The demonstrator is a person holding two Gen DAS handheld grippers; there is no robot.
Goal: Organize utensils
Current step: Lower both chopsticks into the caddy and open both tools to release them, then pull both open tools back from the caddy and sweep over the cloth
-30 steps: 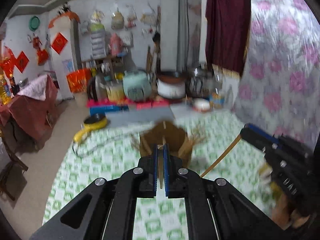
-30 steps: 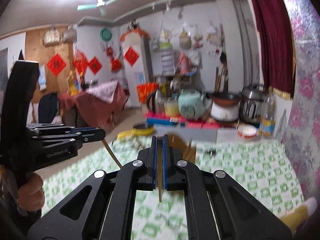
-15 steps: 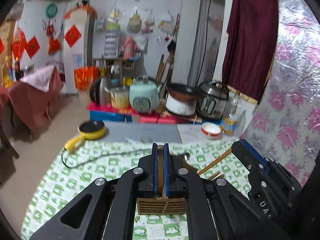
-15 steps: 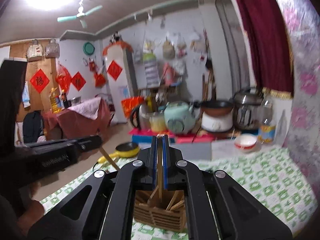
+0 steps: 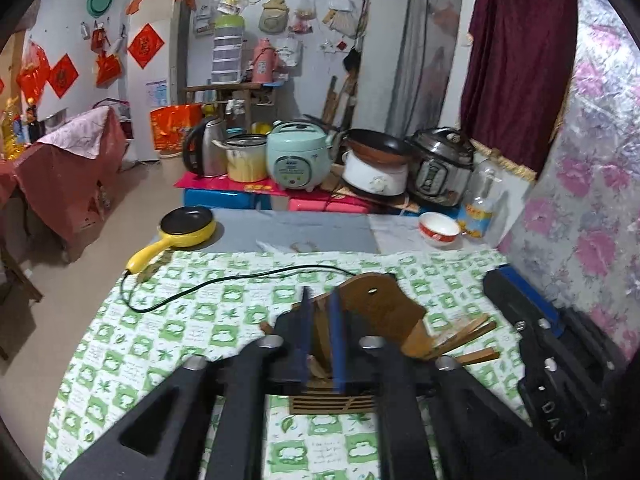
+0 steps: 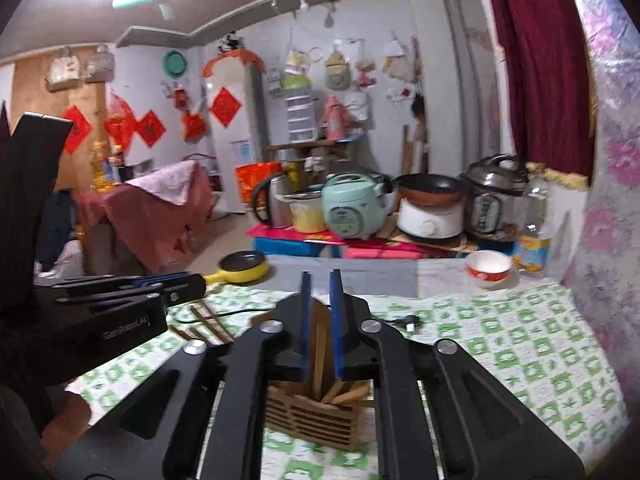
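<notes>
A slatted wooden utensil holder (image 6: 310, 420) stands on the green-checked tablecloth, directly under both grippers; it also shows in the left wrist view (image 5: 334, 403). Several wooden chopsticks (image 6: 320, 360) stand in it. My right gripper (image 6: 319, 320) is open just above the holder, with a chopstick loose between its jaws. My left gripper (image 5: 321, 336) is open over the holder, its jaws either side of a wooden piece; chopstick ends (image 5: 464, 338) stick out to the right. The right gripper's body (image 5: 552, 364) is close on the right.
A black power cord (image 5: 224, 284) crosses the cloth. A yellow frying pan (image 5: 176, 236) sits at the far left edge, a red-and-white bowl (image 5: 439, 230) and a bottle (image 5: 478, 208) at the far right. Cookers and a kettle line the back. A floral wall (image 5: 592, 200) runs along the right.
Both grippers have opened, letting go of the chopsticks they held shut. Both moved over the holder; the chopsticks now stand in it.
</notes>
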